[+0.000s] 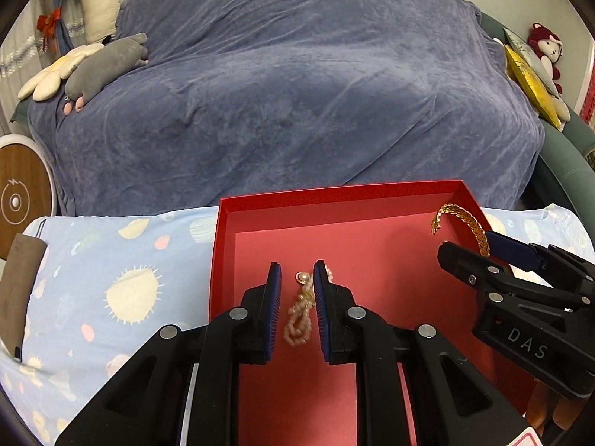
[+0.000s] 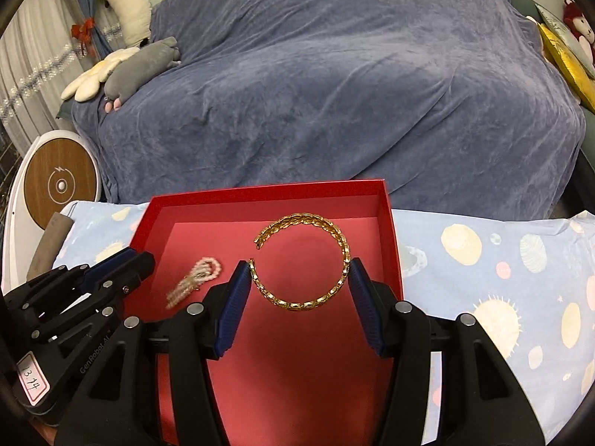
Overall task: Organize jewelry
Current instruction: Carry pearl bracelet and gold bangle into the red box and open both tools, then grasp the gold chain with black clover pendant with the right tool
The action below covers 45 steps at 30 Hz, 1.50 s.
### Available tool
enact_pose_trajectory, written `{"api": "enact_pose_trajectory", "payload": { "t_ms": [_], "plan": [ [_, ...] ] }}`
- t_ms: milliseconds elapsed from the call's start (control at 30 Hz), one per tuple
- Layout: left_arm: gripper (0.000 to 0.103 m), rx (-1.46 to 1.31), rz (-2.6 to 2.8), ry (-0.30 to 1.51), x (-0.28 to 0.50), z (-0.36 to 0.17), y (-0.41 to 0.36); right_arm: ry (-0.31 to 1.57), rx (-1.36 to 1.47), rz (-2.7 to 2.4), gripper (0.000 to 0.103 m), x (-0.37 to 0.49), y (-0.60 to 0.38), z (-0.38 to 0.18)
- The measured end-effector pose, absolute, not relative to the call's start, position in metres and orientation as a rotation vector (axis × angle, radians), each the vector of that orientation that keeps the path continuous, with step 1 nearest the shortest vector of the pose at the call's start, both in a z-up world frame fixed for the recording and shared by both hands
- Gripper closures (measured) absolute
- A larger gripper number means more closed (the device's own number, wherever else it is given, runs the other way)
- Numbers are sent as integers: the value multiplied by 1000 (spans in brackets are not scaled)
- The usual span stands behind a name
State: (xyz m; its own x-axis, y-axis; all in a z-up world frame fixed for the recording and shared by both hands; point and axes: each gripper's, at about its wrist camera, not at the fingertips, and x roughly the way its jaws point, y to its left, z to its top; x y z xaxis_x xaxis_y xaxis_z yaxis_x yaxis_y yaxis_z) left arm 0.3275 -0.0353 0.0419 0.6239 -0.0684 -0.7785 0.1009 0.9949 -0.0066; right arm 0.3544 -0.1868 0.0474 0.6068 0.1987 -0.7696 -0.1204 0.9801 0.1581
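Observation:
An open red box [image 1: 260, 204] [image 2: 390, 230] sits on a patterned light-blue cloth. My left gripper [image 1: 296, 271] is open over the box, its pads apart on either side of a pink pearl bracelet [image 1: 299, 316] that looks blurred and loose; it also shows in the right wrist view [image 2: 197, 278]. My right gripper [image 2: 299, 271] holds a gold chain-link cuff bangle [image 2: 308, 260] between its pads, over the box's right part. The bangle [image 1: 465, 223] and the right gripper [image 1: 479, 251] also show in the left wrist view. The left gripper [image 2: 137, 258] shows at the left.
A bed under a blue-grey blanket [image 1: 297, 93] fills the background, with plush toys [image 1: 104, 63] at its left and a gold cushion [image 1: 531, 85] at its right. A round wooden-faced device [image 1: 18, 200] stands at the far left. A brown pouch [image 1: 18, 290] lies on the cloth's left edge.

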Motion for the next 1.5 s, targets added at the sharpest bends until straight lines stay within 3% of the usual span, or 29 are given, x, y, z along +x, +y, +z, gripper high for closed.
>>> {"api": "enact_pose_trajectory", "payload": {
  "t_ms": [67,133,267,367,733,833,900,1000,1233,1500],
  "plan": [
    [86,46,-87,895,334,36,-36,918,97,173,49,362,-188,39],
    [83,52,-86,897,337,31,-35,922,109,176,41,363,-190,35],
    [71,74,-66,891,341,22,-32,908,111,171,34,359,-192,32],
    [70,81,-65,898,342,19,-31,897,82,154,29,355,-187,31],
    [70,61,-37,875,337,27,-24,837,100,122,28,343,-194,45],
    [67,58,-44,836,314,44,-18,798,119,129,28,317,-203,62],
    [49,55,-54,810,291,59,-13,776,129,137,25,295,-209,73],
    [36,47,-76,765,249,80,-5,766,173,154,24,253,-222,83],
    [34,31,-104,798,156,89,7,800,226,190,24,160,-240,87],
    [34,61,-69,863,74,50,15,854,212,195,23,79,-236,59]
  ]
}}
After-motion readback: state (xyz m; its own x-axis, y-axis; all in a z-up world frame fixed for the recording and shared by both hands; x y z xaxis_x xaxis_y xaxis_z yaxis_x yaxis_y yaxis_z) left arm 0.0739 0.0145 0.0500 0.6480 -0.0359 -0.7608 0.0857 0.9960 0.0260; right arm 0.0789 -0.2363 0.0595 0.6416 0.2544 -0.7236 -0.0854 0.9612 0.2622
